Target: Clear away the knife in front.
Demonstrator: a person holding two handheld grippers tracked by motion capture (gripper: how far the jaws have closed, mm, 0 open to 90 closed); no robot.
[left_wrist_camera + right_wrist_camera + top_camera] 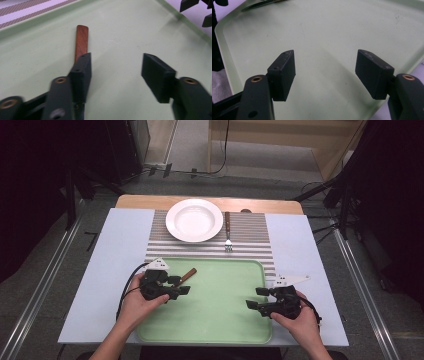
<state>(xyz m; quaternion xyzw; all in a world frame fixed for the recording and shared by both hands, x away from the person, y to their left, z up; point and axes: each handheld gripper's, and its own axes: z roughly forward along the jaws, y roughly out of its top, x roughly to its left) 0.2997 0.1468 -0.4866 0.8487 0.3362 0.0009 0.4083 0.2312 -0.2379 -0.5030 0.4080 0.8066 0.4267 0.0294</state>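
High view: a green tray [215, 320] sits at the near edge of the table, partly on a striped placemat [250, 227]. The left gripper [183, 285] hovers over the tray's left part, jaws spread. A wooden-handled utensil [189, 274] lies on the tray just beside that gripper, its handle pointing toward the tray's far rim; the rest is hidden under the gripper. The right gripper [254, 298] rests over the tray's right part, jaws apart, nothing between them. Beyond the tray, a white plate [194, 220] stands on the placemat with a fork [227, 231] just to its right.

Left gripper view: the jaws stand wide apart with bare tray [120, 37] between them. The wooden handle [82, 41] lies on the tray floor and runs under the left jaw; whether it touches the pad cannot be told. Nothing is clamped.

Right gripper view: the jaws stand wide, holding nothing; only the tray floor [324, 32] lies between them.
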